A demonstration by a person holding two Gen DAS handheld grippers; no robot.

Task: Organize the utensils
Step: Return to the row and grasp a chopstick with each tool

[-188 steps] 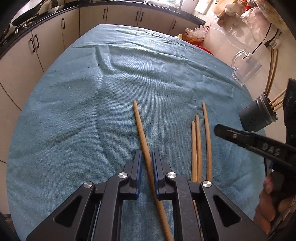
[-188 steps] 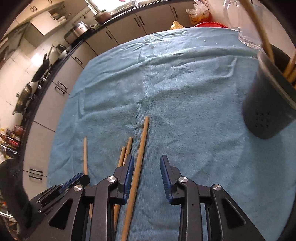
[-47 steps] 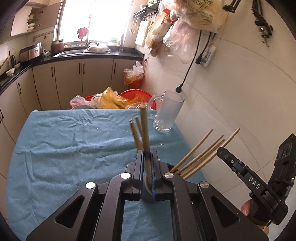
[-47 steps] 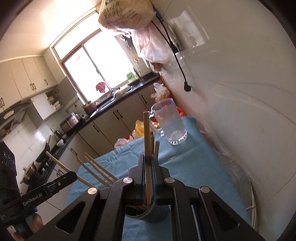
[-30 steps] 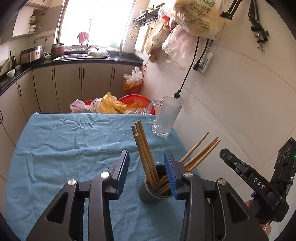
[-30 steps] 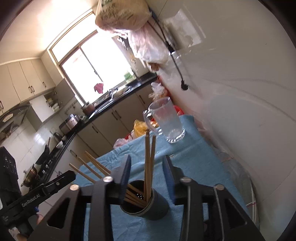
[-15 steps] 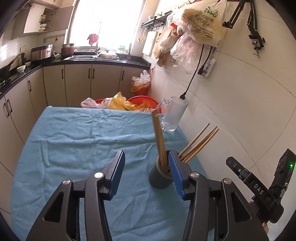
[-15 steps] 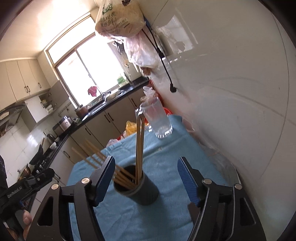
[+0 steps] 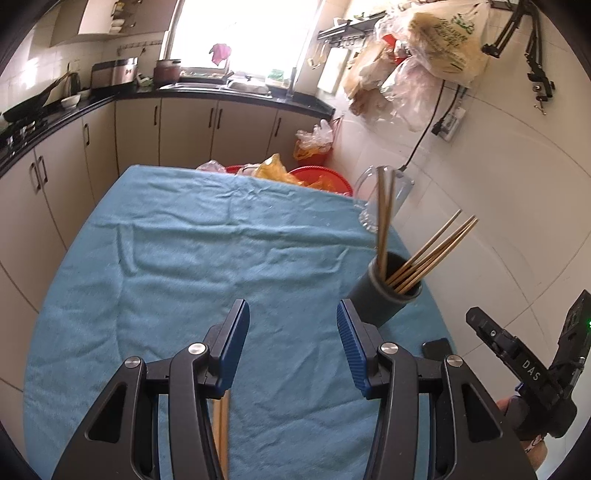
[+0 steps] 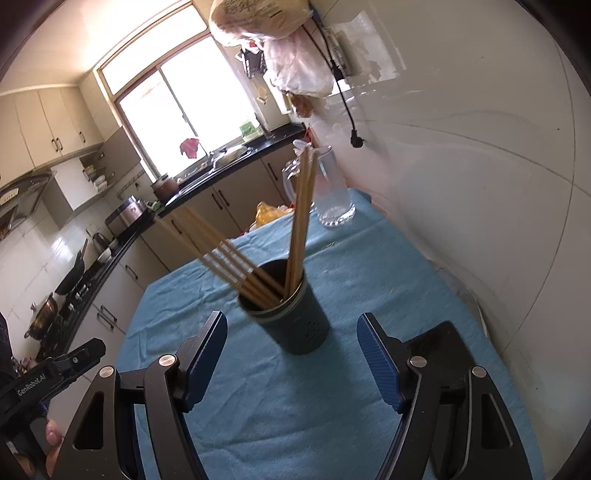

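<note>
- The left gripper [image 9: 291, 347] hung nearest, blue pads spread with only blue cloth [image 9: 207, 266] between them; its jaws had just been opening.
- Just under its left finger, two loose chopsticks [image 9: 222, 428] lay on the cloth at the near edge.
- The right gripper [image 10: 291, 354] stood wider still, pinching nothing, having just been opening too.
- A flat black object [image 10: 439, 343] lay on the cloth behind its right finger.
- Past both sets of tips stood the dark utensil holder [image 10: 295, 317], upright near the table's right edge.
- Inside it, a bundle of chopsticks [image 10: 229, 264] leaned one way, and a pair of chopsticks [image 10: 303, 210] stood close to upright.
- Farther off, a clear glass mug [image 10: 328, 192] sat at the far right corner of the cloth.
- Beyond the table, a red basin [image 9: 314, 177] with bags, then cabinets and a bright window [image 9: 243, 33].
</note>
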